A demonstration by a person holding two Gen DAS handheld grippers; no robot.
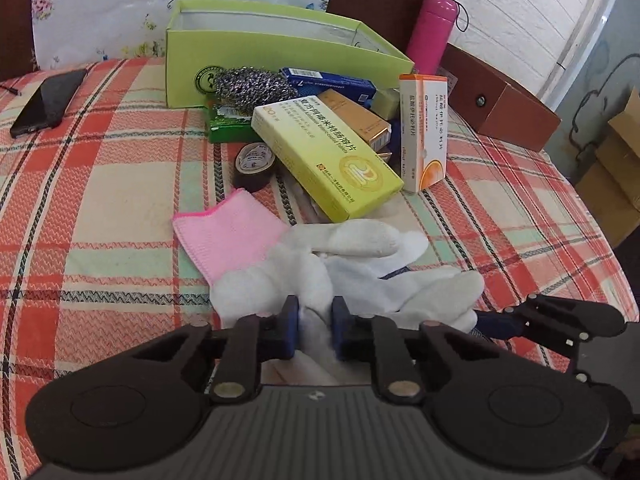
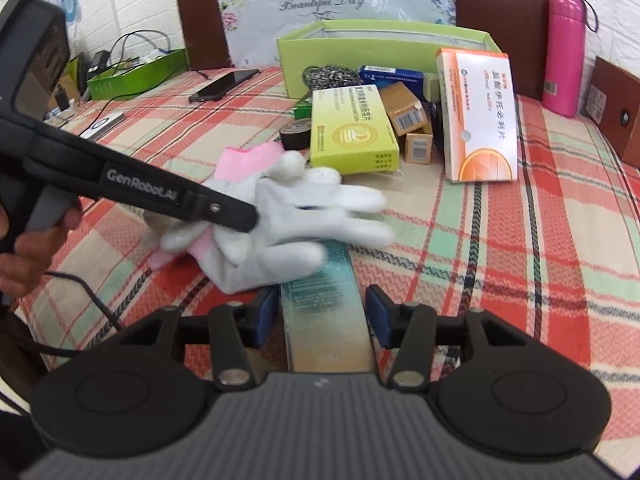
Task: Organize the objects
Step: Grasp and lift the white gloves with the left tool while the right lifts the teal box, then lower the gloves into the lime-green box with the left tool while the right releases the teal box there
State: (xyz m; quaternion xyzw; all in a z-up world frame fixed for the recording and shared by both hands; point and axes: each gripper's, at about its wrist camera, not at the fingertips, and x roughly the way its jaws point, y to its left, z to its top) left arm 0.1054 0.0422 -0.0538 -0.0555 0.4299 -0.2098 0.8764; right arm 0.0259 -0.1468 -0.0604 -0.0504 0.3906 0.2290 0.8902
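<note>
The left tongs [image 1: 315, 328] pinch the white gloves [image 1: 360, 264] near the surface's [image 1: 100, 208] front edge, while the right tongs [image 2: 322, 316], set wide, straddle a flat card [image 2: 328, 312] without clear contact, with bare checked cloth left and right of the box pile [image 1: 324, 152] before the green box [image 1: 280, 56].

Plaid-clothed table [image 1: 100, 200], phone [image 1: 46, 102], boxes [image 1: 326, 158]

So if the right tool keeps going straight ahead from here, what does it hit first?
The teal box already lies between the right tool's open fingers. Straight ahead, the fingers would most likely meet the white glove draped over the box's far end, though depth is uncertain.
</note>
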